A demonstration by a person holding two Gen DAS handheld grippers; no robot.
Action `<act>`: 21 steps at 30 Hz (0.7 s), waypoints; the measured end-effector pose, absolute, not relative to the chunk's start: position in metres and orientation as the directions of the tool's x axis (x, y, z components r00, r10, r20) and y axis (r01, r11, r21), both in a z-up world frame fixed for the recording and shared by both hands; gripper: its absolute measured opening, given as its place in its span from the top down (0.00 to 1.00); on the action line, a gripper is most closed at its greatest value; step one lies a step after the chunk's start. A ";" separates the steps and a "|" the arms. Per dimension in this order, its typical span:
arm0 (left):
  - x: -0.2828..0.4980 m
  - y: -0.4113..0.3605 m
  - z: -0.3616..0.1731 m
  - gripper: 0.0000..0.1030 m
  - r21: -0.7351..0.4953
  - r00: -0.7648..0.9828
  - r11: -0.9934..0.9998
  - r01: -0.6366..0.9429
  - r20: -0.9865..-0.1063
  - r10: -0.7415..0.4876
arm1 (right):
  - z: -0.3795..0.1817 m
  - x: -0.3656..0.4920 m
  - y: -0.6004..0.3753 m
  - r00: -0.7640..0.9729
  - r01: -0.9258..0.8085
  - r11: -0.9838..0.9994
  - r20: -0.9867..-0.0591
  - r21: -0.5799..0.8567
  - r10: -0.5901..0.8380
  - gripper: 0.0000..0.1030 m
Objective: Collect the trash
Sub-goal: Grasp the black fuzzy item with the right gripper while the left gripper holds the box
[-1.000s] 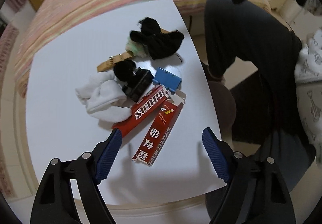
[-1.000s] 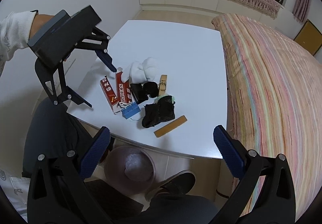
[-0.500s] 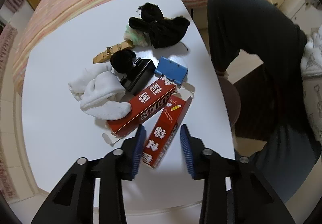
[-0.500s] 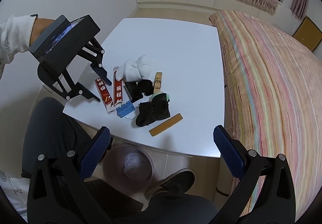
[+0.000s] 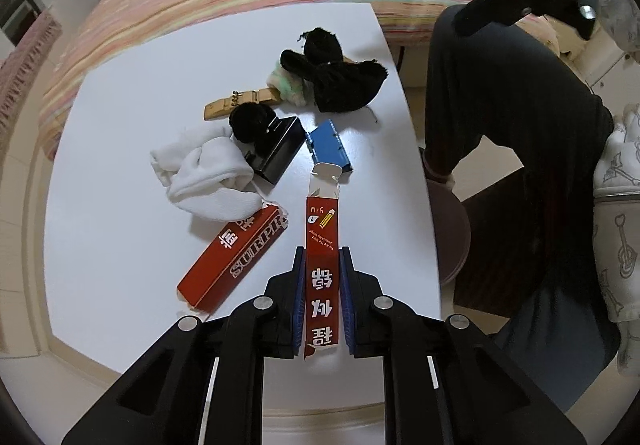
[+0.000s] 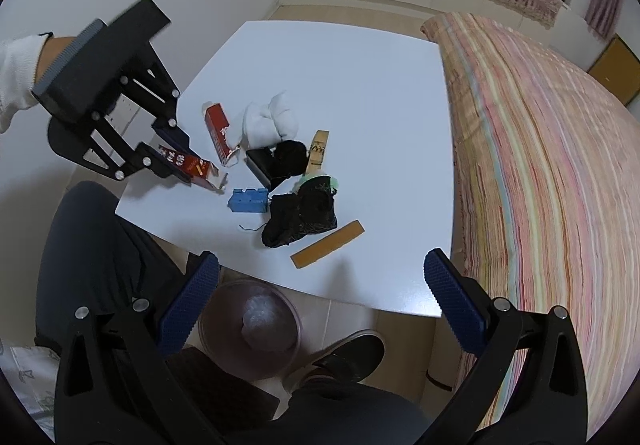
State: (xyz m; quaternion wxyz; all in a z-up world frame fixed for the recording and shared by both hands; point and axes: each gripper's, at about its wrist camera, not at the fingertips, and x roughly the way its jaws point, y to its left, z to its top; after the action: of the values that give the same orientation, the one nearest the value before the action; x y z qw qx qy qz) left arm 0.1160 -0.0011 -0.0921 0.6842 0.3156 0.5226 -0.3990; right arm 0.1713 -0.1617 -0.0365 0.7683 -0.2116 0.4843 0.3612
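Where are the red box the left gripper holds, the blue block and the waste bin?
held red box [image 5: 323, 245], left wrist view, on its printed top face ahead of the fingers.
blue block [image 6: 249, 201], right wrist view, on its front side face.
waste bin [image 6: 224, 293], right wrist view, on its rim.

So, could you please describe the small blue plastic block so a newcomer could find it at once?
Start at the white table and go to the clutter near its edge above the bin. The small blue plastic block lies between the black sock heap and the red carton held by the left gripper. It is the only blue item.
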 end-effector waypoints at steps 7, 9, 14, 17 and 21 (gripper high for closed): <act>0.111 -0.001 -0.079 0.85 -0.008 0.146 0.539 0.842 -0.959 -0.243 | -0.050 0.184 -0.141 0.217 -0.816 0.578 -0.913 0.025 0.346 0.03; 0.110 -0.001 -0.076 0.85 -0.010 0.149 0.547 0.837 -0.957 -0.247 | -0.054 0.189 -0.133 0.207 -0.830 0.557 -0.920 0.015 0.333 0.03; 0.107 0.000 -0.076 0.85 -0.010 0.155 0.563 0.827 -0.957 -0.244 | -0.069 0.197 -0.116 0.171 -0.864 0.504 -0.946 -0.009 0.275 0.27; 0.105 0.001 -0.077 0.85 -0.007 0.160 0.571 0.821 -0.957 -0.243 | -0.076 0.200 -0.109 0.148 -0.878 0.478 -0.956 -0.011 0.252 0.31; 0.105 0.002 -0.076 0.85 -0.005 0.168 0.582 0.814 -0.955 -0.244 | -0.083 0.204 -0.102 0.130 -0.886 0.464 -0.965 -0.010 0.228 0.39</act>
State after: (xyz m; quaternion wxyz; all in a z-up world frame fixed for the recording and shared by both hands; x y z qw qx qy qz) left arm 0.1053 0.0025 -0.0764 0.7153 0.2694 0.5283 -0.3697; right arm 0.2037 -0.1018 -0.0833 0.6812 -0.3177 0.5177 0.4087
